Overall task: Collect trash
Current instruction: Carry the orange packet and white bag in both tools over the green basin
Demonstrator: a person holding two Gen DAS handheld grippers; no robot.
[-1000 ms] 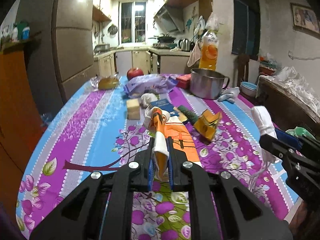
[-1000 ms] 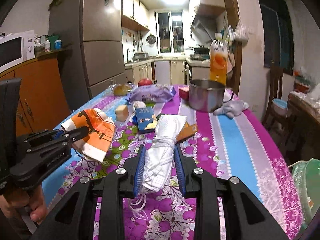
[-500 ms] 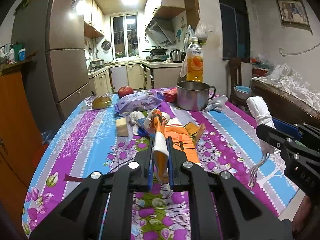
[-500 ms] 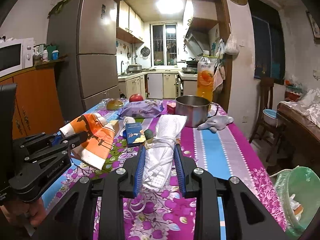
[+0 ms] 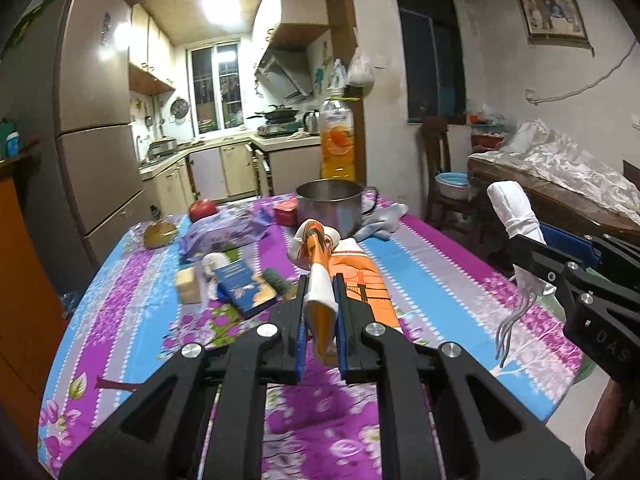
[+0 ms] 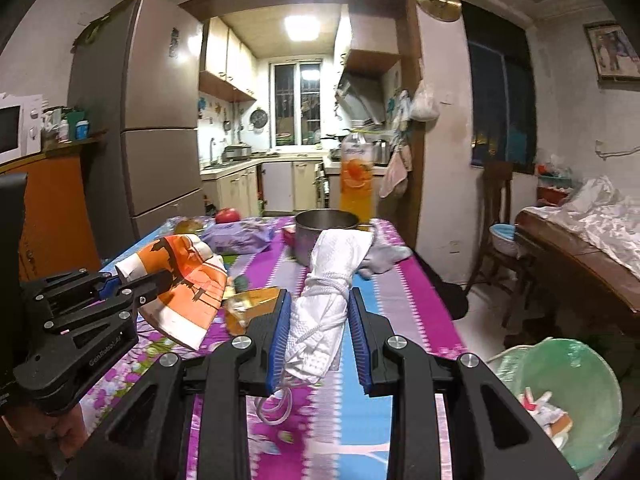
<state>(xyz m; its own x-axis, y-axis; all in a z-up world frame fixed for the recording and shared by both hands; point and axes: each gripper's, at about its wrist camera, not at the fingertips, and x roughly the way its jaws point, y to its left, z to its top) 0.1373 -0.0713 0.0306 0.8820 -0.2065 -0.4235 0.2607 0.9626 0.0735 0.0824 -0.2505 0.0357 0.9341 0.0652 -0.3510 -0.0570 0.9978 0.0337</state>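
Trash, two pieces, one per tool: my left gripper point(image 5: 320, 312) pinches a crumpled orange-and-white wrapper point(image 5: 340, 264), glossy and printed with dark figures; my right gripper point(image 6: 320, 316) clamps a white embossed bundle point(image 6: 328, 296), roll-shaped and tied with white cord point(image 6: 276, 404) hanging in loops. Both are held above the floral plastic tablecloth point(image 5: 132, 312). One green-lined bin point(image 6: 568, 396), round, sits on the floor at lower right.

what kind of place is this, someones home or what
Most likely a lived-in home: a dining table under a floral cloth, cluttered with a steel pot and a juice bottle, opening onto a small kitchen with a range hood and a tall fridge.
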